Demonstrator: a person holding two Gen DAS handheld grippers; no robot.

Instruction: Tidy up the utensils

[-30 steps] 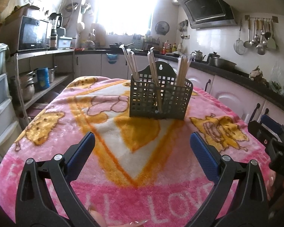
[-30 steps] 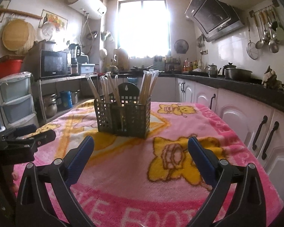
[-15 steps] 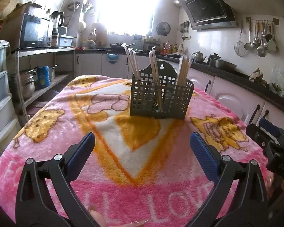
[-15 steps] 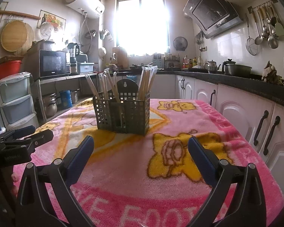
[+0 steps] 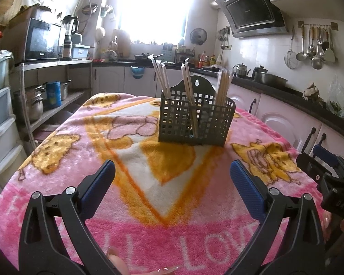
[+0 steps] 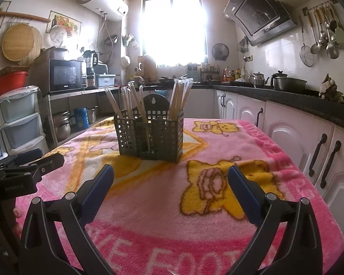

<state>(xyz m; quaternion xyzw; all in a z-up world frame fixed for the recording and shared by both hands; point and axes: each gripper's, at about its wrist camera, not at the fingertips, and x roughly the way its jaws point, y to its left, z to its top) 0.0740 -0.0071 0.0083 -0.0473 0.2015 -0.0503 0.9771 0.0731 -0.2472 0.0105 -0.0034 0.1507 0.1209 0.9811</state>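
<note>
My left fingers [image 5: 172,174] and right fingers [image 6: 170,178] both stand wide apart and empty, low over the near edge of the bench [image 5: 64,160] with its pink blanket, nothing between them. Well ahead, near the middle of the bench, the dark caddy [image 5: 195,119] stands upright with chopsticks [image 6: 178,98] sorted into its compartments in three upright bunches, some in clear sleeves. I see no loose utensils on the blanket, so I judge the sorting done or nearly so, with at most some tidying of the bunches left.
</note>
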